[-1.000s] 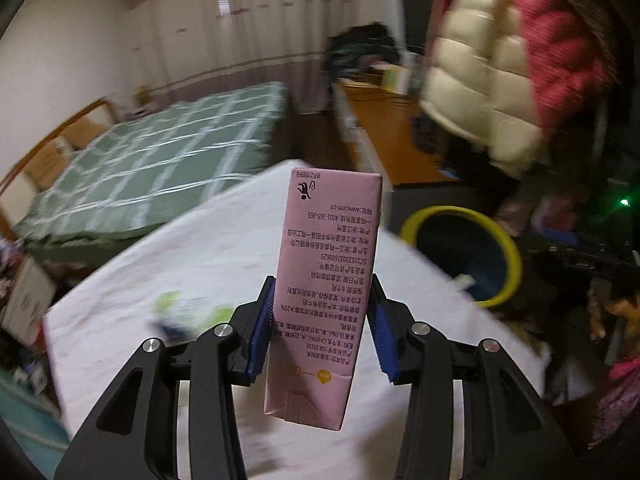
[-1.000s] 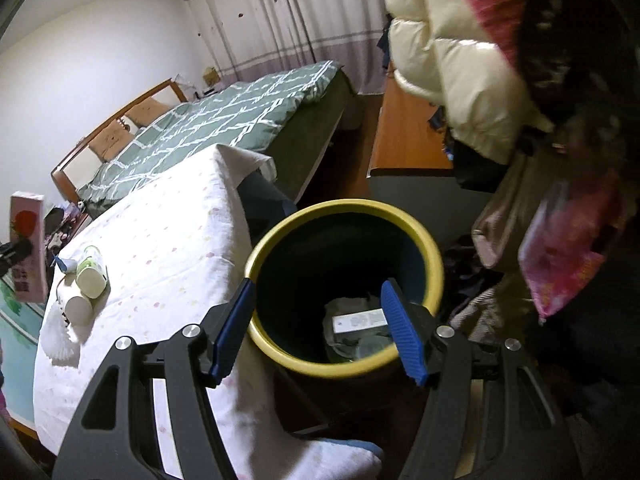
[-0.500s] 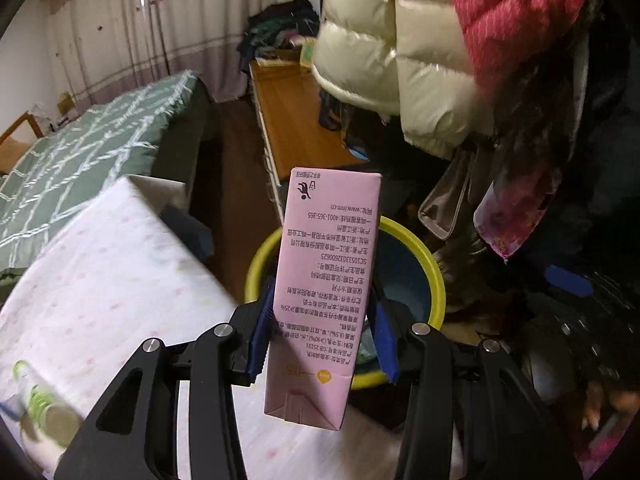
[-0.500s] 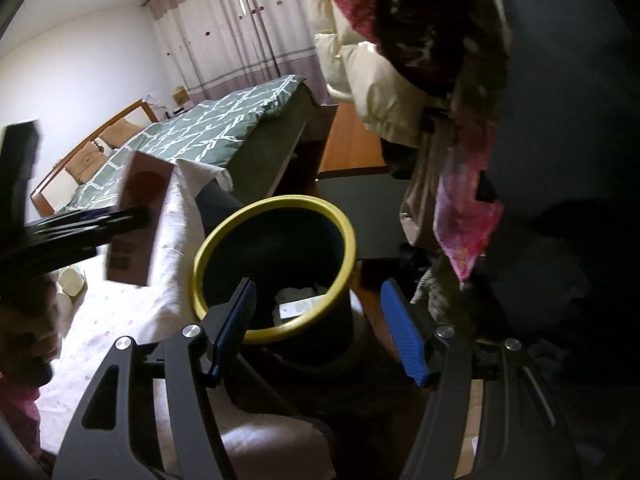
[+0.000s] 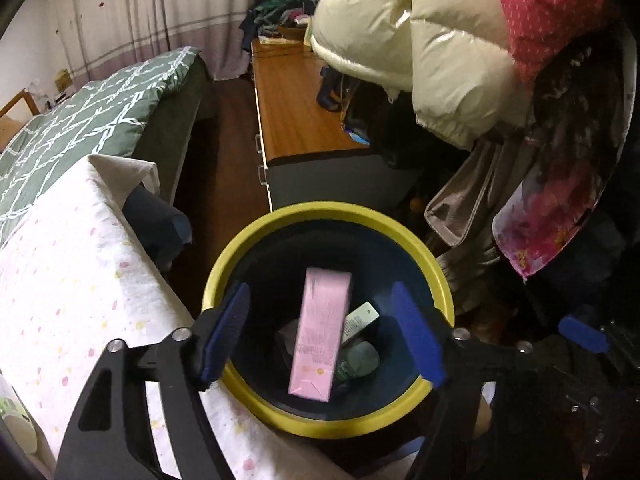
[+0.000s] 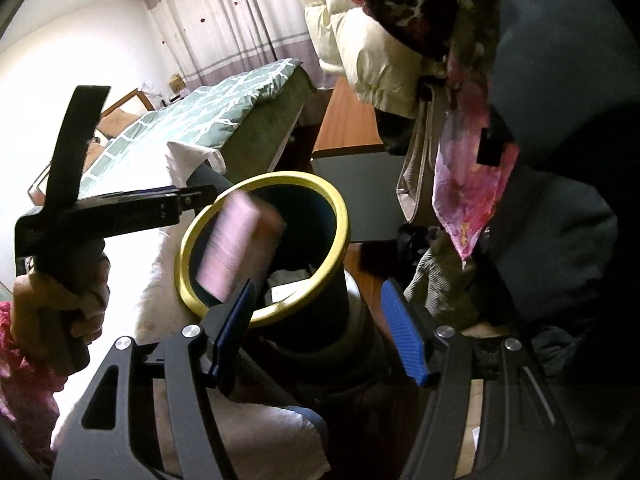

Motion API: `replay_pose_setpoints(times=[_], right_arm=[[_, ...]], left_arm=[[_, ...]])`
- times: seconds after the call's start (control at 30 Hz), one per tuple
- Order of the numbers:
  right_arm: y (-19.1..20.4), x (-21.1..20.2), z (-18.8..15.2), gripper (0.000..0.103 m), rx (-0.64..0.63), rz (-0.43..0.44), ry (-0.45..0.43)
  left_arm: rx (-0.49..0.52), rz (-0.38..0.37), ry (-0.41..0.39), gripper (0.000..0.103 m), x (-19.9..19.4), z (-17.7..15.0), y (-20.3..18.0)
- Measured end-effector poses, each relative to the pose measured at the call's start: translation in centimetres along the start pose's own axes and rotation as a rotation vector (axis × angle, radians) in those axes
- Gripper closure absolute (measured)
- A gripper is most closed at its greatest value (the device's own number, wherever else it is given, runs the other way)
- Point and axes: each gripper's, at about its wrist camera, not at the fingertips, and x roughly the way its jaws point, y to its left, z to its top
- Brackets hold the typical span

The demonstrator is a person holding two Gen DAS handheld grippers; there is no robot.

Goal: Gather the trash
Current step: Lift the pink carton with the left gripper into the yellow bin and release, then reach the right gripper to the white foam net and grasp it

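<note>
A pink drink carton is falling, blurred, into a dark bin with a yellow rim; the right wrist view shows the carton at the bin's rim. My left gripper is open above the bin mouth, its blue pads well apart from the carton. It shows from the side in the right wrist view. My right gripper is open and empty, in front of the bin's near side. Other trash lies at the bin's bottom.
A table with a white spotted cloth lies left of the bin. A green bed and a wooden cabinet stand behind. Hanging jackets crowd the right side. A cup sits at the table's left edge.
My left gripper carried the pink carton from over the table to above the bin, then opened and let it go. The carton now drops into the bin. My right gripper stayed open.
</note>
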Motion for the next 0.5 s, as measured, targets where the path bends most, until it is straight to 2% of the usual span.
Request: replay_pose_setpoints(times=[0.17,0.23,0.37,0.5], right_arm=[[0.9,0.2,-0.2,0.041,-0.016,0.012,0.009],[1.3,0.5,-0.3,0.040,-0.027,0.017,0.015],[2.7,1.2,-0.6,0.039,-0.057,0.036,0.033],[4.8,1.9,-0.9,0.039,-0.099,0.069,0.055]], left_arm=[[-0.039,-0.016,-0.055,0.029,-3.9,-0.7,1.1],[-0.055,-0.007,-0.093,0.023,-6.4,-1.5,1.6],[-0.104,0.026,-0.168,0.015,-12.3,-4.4,3.5],[-0.210,0.064,-0.221,0.007,-17.7,-8.6,6.7]])
